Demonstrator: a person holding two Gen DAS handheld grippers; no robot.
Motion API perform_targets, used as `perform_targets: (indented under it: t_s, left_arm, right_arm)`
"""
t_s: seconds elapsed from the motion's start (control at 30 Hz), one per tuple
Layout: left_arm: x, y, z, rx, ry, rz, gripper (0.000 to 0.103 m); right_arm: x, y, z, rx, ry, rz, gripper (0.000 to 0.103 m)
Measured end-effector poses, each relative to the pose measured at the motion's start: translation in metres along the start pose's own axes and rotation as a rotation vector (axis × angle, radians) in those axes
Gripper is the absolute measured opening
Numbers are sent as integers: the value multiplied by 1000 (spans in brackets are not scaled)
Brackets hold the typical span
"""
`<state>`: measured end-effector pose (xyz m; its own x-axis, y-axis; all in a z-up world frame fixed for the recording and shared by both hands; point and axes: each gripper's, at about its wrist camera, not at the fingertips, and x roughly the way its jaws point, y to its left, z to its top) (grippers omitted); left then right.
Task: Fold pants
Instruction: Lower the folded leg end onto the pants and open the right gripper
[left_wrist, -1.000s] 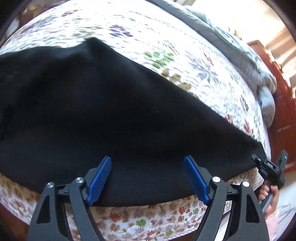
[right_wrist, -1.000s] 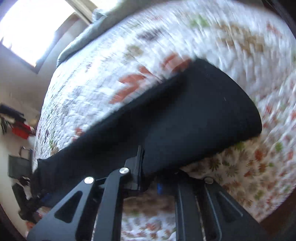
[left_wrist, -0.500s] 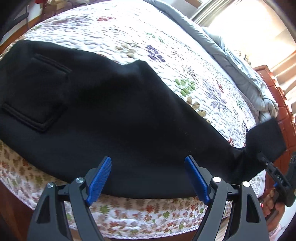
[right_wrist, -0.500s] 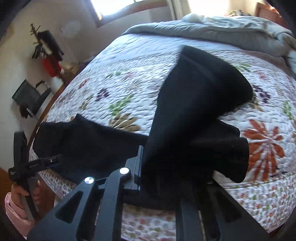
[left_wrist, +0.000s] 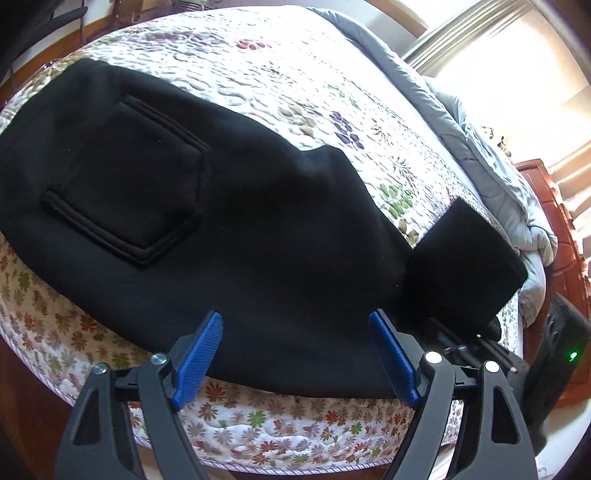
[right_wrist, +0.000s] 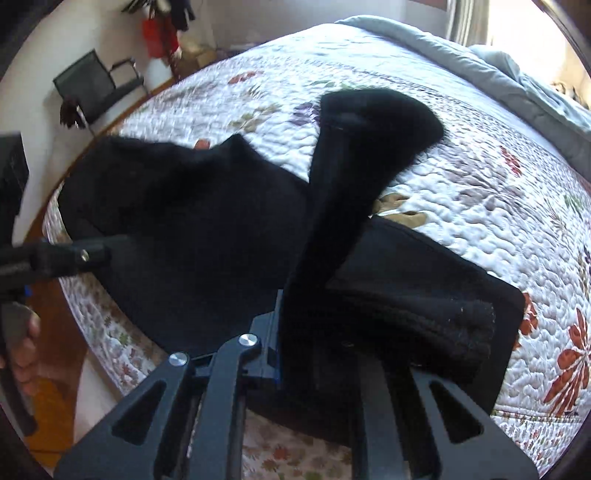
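Looking down along both tools, we saw the black pants (left_wrist: 229, 229) spread across the near edge of the bed, on its flowered quilt (left_wrist: 295, 81), with a back pocket (left_wrist: 122, 192) facing up toward the left end. Our left tongs (left_wrist: 295, 354) stood wide apart above the near hem of the cloth, their blue pads (left_wrist: 197, 354) clear of the fabric and pinching nothing. Our right tongs (right_wrist: 314, 354) had a fold of the leg end between them; their jaws had just been opening a little, and the cloth hid the right-hand pad, so we could not tell whether they pressed on it. From that grip the leg (right_wrist: 362, 147) rose in a dark band and curled over at its top, above the rest of the garment. In the left view that lifted end showed as a dark flap (left_wrist: 465, 266) just beside the right tool's body. A grey duvet (left_wrist: 491, 155) lay bunched along the far side of the bed, and a black chair (right_wrist: 96, 88) stood against the wall beyond.
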<state>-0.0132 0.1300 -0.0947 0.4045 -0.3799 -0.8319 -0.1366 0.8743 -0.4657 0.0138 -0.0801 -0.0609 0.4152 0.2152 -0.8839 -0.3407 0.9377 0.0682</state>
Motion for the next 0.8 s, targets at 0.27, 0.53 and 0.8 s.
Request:
perform_targets:
  t_s: [0.27,0.53,0.8]
  left_arm:
    - [7,1,-2,-22,33,-26,82]
    - [-3,-28,-3,25,-1,-56,82]
    - [41,-63,-2,142,53,102,82]
  right_arm:
    - [15,-6,-14,112,65,369,59]
    - [-25,-77,-43,332,-7,409,60]
    - [-46,-145,-81,463,-8,193,59]
